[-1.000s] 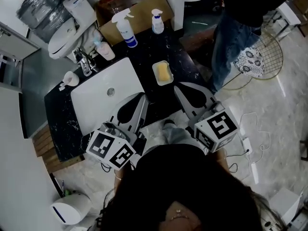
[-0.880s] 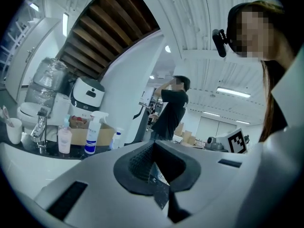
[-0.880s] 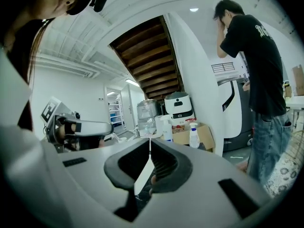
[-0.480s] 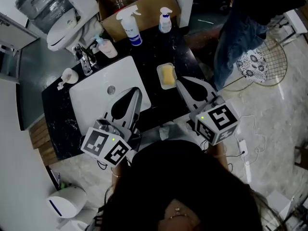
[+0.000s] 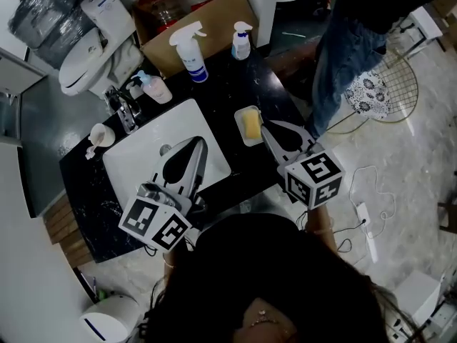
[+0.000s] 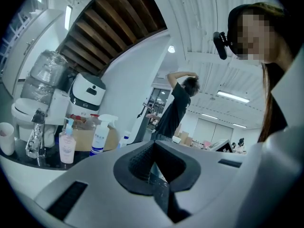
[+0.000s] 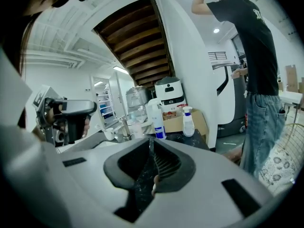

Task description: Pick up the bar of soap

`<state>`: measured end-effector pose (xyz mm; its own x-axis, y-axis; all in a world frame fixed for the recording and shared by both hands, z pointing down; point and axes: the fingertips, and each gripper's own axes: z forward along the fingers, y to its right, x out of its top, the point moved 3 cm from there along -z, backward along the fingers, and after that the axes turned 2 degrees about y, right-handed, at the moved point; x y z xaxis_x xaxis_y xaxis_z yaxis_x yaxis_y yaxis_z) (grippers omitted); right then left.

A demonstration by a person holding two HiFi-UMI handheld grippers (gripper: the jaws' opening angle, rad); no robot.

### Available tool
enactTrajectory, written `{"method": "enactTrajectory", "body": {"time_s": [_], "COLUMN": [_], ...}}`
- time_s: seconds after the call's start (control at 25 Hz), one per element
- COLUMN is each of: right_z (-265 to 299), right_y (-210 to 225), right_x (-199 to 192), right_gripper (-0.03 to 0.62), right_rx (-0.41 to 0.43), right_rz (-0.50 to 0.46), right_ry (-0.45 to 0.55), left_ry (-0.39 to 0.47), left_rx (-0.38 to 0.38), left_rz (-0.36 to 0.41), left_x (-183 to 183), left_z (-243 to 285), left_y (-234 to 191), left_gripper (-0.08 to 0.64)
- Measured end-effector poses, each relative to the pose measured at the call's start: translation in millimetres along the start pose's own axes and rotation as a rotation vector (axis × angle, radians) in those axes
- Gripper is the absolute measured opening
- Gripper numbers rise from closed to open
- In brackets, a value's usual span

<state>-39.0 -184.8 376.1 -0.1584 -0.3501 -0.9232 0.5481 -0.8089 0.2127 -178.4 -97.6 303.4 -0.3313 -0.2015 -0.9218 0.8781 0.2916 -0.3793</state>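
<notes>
head view: my right tongs (image 5: 263,126) are clenched shut on nothing, their tips just beside the white dish (image 5: 238,120) where the yellow bar of soap (image 5: 250,125) lies, a touch to their left. my left tongs (image 5: 198,141) are clenched empty too, over the white sink (image 5: 136,148). well beyond both stand a spray bottle (image 5: 191,52) and a smaller spray bottle (image 5: 240,41) (blue labels, print too small to read).
</notes>
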Motion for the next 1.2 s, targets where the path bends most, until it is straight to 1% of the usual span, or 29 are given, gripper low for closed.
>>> {"method": "enactTrajectory", "body": {"time_s": [0.24, 0.48, 0.68, 0.84, 1.2], "right_z": [20.8, 47.6, 64.0, 79.4, 99.2], "right_y": [4.3, 21.7, 32.7, 39.0, 53.1], "right_x": [-12.8, -26.7, -52.8, -68.0, -96.6], "right_gripper": [0.012, 0.015, 0.035, 0.06, 0.104], "right_rx": [-0.034, -0.077, -0.123, -0.144, -0.203], "right_rz": [0.031, 0.034, 0.067, 0.08, 0.112], "right_ry": [-0.041, -0.1, -0.182, -0.238, -0.336], "left_ry": [-0.007, -0.008, -0.012, -0.015, -0.025], "left_rx": [-0.02, 0.041, 0.092, 0.122, 0.126], "left_rz": [0.003, 0.035, 0.025, 0.024, 0.002], "left_x": [3.1, 5.4, 3.2, 3.8, 2.9], "left_z": [-2.3, -5.9, -15.9, -19.6, -18.6], "left_y": [-12.8, -39.6, -59.4, -73.9, -90.0], "left_gripper": [0.005, 0.005, 0.005, 0.005, 0.005]}}
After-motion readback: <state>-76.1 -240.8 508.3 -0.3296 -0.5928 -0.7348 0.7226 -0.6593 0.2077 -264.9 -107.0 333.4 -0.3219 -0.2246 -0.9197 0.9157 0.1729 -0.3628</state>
